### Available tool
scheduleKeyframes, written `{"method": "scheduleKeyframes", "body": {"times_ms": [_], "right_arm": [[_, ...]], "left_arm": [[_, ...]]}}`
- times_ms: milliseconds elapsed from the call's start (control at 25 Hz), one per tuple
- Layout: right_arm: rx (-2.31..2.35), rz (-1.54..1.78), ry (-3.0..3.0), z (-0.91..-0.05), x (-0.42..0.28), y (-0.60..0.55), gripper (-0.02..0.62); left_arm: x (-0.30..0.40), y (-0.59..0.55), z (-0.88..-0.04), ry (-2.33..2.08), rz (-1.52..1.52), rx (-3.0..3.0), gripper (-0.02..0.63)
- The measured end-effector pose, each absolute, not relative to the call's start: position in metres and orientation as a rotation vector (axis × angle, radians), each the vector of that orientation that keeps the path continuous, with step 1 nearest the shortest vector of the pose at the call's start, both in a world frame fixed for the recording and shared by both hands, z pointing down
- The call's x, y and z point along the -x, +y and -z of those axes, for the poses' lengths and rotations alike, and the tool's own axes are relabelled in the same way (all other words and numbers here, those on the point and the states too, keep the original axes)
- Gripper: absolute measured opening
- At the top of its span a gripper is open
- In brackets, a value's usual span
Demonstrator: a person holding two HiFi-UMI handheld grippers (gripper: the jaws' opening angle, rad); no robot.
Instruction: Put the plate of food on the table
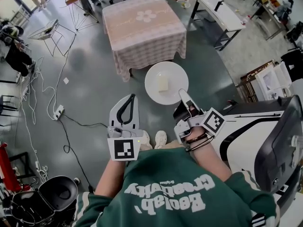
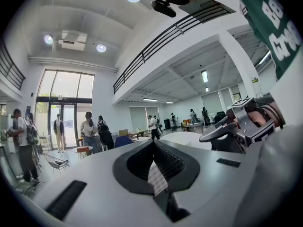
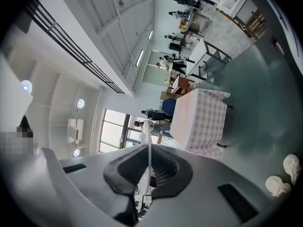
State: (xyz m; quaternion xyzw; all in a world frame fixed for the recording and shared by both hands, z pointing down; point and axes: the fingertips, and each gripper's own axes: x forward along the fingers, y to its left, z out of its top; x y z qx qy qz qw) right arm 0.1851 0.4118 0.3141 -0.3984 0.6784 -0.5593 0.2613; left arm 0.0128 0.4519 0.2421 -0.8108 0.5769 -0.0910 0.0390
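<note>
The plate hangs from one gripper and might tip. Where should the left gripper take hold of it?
Probably the bare near-left rim of the plate, coming level from the left, one jaw above, one below. It is thin and flat, the food sits mid-plate, and the right gripper clamps the near-right rim. Open the left gripper first.

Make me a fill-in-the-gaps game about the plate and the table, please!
The right hand-held gripper is shut on the rim of the white ____.
The plate carries ____ pale piece of food.
The table ahead is covered by a checked ____.
The left hand-held gripper is shut and holds ____.
Missing words: plate; one; tablecloth; nothing.
</note>
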Motion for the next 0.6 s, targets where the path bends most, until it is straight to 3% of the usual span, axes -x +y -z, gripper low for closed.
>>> {"method": "scheduleKeyframes", "body": {"times_ms": [600], "right_arm": [[1.043,1.502,1.861,-0.317,-0.213,0.420,0.025]], "left_arm": [[-0.048,0.461,-0.240,1.762,0.299,2.399,0.009]]}}
